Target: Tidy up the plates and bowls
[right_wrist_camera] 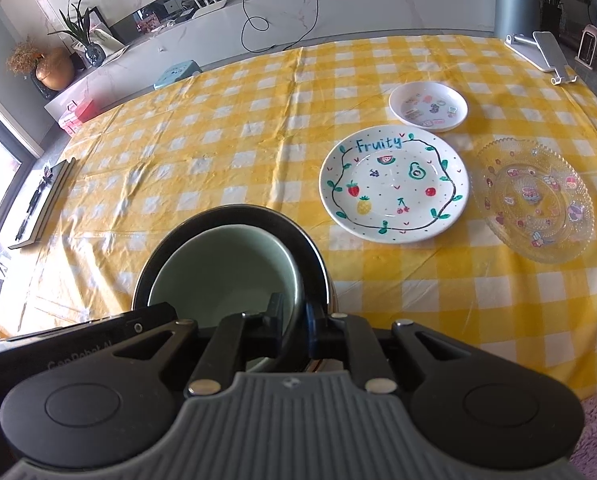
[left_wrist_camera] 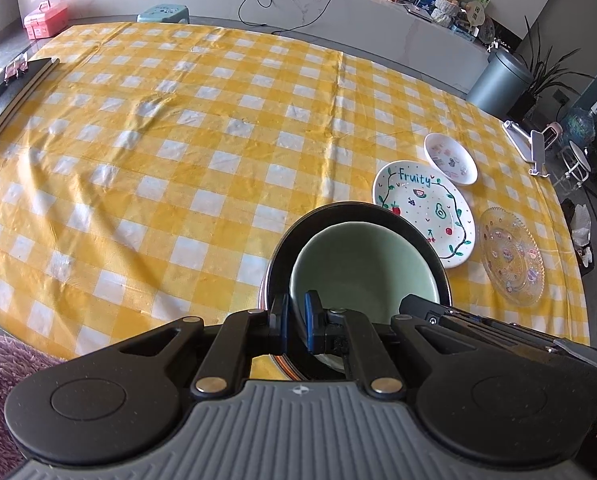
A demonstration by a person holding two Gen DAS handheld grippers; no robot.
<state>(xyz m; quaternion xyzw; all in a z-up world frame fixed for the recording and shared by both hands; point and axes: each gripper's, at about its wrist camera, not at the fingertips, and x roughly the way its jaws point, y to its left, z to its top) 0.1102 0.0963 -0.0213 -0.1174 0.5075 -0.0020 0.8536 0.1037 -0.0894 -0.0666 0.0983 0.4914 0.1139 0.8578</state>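
Left hand-held gripper (left_wrist_camera: 296, 322): your pads are clenched on the near-left rim of the green bowl (left_wrist_camera: 362, 264), one pad inside, one outside.
Right hand-held gripper (right_wrist_camera: 294, 326): clamped across the near-right rim, seemingly taking the green bowl's wall and the black bowl (right_wrist_camera: 234, 216) together.
Landmark: the Fruity plate (right_wrist_camera: 394, 184) on the checked counter (right_wrist_camera: 218, 160).
Bowls: nested, green inside black, just beside the Fruity plate on its near-left side; whether they are lifted or resting I cannot tell.
Other dishes: small white dish (right_wrist_camera: 428, 106) just behind the Fruity plate, glass plate (right_wrist_camera: 538, 198) just to its right.
Handling: likely ceramic, stiff, smooth-glazed, breakable, and fairly heavy as a pair. Thin rims may slip in your pads, so keep both grips level and opposite each other, and set down gently.
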